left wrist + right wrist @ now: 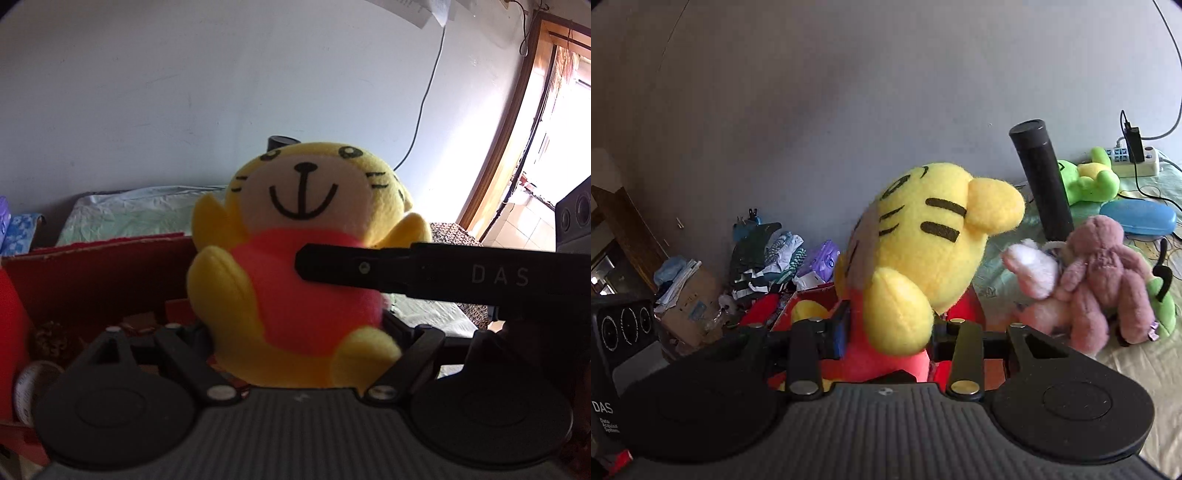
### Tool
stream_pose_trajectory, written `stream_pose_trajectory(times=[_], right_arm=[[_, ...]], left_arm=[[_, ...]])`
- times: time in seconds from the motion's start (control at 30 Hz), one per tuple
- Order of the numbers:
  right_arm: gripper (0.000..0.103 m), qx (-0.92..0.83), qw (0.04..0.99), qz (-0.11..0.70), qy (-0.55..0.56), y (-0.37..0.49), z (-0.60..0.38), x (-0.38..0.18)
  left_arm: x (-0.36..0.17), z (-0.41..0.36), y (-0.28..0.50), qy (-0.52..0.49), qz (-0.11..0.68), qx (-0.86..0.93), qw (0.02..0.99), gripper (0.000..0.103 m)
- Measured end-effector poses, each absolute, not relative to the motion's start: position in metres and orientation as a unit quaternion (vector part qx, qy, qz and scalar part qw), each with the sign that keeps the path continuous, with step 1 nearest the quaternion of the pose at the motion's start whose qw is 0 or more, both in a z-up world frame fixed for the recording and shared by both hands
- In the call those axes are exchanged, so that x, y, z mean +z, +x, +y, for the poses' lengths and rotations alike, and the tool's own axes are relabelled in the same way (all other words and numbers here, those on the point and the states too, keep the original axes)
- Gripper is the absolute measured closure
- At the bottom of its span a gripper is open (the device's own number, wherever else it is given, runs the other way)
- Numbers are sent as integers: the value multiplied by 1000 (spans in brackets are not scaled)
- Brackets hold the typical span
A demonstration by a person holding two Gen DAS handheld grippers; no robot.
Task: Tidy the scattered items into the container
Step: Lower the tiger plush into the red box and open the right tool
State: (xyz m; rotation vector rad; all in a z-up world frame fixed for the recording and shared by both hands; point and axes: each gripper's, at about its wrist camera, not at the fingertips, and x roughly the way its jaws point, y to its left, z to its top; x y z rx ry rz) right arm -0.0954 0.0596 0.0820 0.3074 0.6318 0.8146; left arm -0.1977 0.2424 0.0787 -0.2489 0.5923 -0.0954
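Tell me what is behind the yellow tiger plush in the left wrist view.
Behind the yellow tiger plush stand the top of a black cylinder, crinkled pale green bedding and the wall. The plush covers the cylinder's lower part.

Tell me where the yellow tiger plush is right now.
The yellow tiger plush fills the centre of both wrist views, held up between the jaws of the right gripper, with the red box just behind it to the left in the left wrist view.

Both grippers [295,332] [886,332] clamped, raised

Fuzzy cloth plush tiger [295,258], matt cardboard box [92,273]
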Motion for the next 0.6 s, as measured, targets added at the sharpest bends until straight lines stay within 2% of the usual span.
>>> stream_pose_trajectory(times=[0.2,0.43,0.6], right_arm=[[62,340,882,298,130,-99,107,77],[62,315,896,305,69,-101,138,76],[63,317,883,330,104,-85,137,77]], left_arm=[[61,294,-186,-169,326,-75,927,15],[46,318,-180,-193,350,-112,910,14],[39,324,-178,-176,360,-129,907,14]])
